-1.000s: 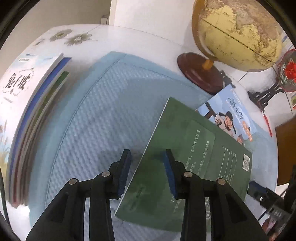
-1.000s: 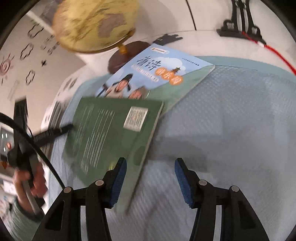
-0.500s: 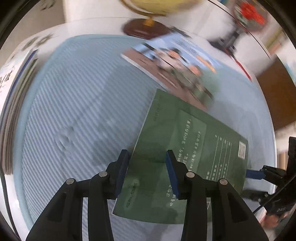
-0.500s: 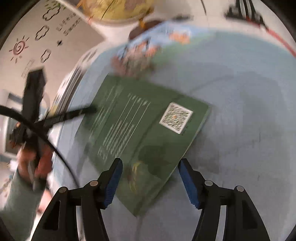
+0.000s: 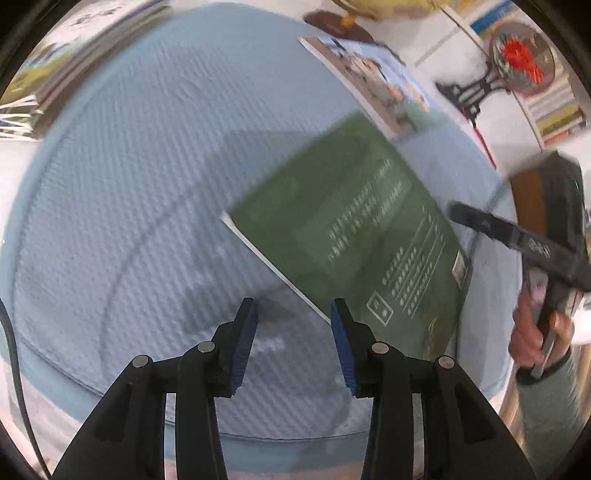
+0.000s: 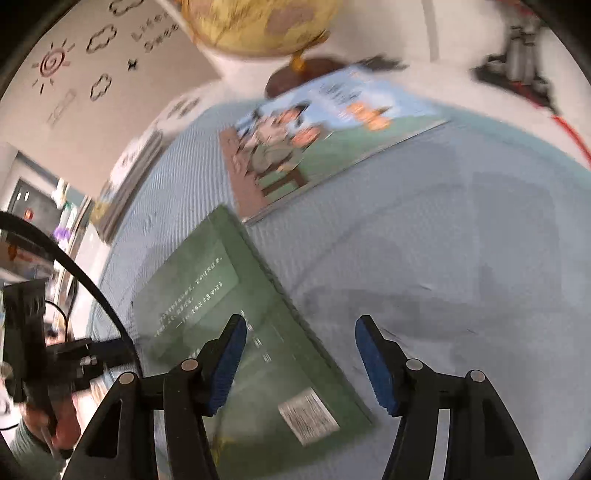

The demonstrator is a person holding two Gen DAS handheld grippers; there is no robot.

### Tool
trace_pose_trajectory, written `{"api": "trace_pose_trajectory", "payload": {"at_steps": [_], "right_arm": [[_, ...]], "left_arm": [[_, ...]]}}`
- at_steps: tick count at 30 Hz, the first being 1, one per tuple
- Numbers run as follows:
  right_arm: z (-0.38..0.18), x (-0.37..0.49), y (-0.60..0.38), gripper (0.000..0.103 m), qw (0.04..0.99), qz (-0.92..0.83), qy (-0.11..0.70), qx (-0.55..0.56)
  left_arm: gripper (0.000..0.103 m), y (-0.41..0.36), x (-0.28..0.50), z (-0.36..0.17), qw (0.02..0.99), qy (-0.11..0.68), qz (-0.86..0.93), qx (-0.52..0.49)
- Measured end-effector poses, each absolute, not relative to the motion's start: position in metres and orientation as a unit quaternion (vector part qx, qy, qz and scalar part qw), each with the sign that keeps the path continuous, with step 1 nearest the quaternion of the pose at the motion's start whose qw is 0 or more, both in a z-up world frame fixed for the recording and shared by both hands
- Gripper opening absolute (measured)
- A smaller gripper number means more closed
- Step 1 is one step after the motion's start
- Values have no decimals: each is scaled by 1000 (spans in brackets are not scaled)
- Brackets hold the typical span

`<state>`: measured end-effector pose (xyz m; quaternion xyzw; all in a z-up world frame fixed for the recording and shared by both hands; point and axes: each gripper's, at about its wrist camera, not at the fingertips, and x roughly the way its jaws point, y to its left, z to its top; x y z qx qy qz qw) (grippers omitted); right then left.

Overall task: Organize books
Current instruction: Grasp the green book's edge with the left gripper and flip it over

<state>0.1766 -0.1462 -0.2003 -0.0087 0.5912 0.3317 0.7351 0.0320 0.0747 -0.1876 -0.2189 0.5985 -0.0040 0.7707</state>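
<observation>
We see flat green paperback book [image 5: 354, 236] now outside left hand-held gripper [image 5: 293, 328], jaws parted empty, right hand-held gripper [image 6: 299, 354] agape over it, unclamped, slid nearer since.

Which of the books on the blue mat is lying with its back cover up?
The green book: its barcode and back text show. The illustrated book near the globe shows its picture cover.

A pale blue textured mat [image 5: 129, 192] covered the white table [image 5: 22, 147]. A yellowish globe [image 6: 258, 22] on a dark wooden base [image 6: 295, 74] stood beyond it, near a red ornament [image 5: 521, 62] on a black stand [image 5: 469, 92].
</observation>
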Motion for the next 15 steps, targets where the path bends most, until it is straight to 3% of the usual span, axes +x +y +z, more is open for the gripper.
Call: {"api": "trace_pose_trajectory", "payload": {"at_steps": [6, 10, 13, 15], "right_arm": [[-199, 128, -151, 66, 726, 352, 590, -38], [-202, 82, -178, 72, 707, 362, 607, 1], [-205, 57, -199, 72, 704, 359, 611, 49], [-207, 52, -210, 66, 710, 339, 612, 82]], "left_arm": [[38, 53, 51, -182, 785, 594, -20, -174], [38, 42, 65, -174, 805, 574, -60, -139], [38, 28, 80, -176, 798, 583, -97, -119], [38, 18, 80, -175, 792, 591, -108, -103]]}}
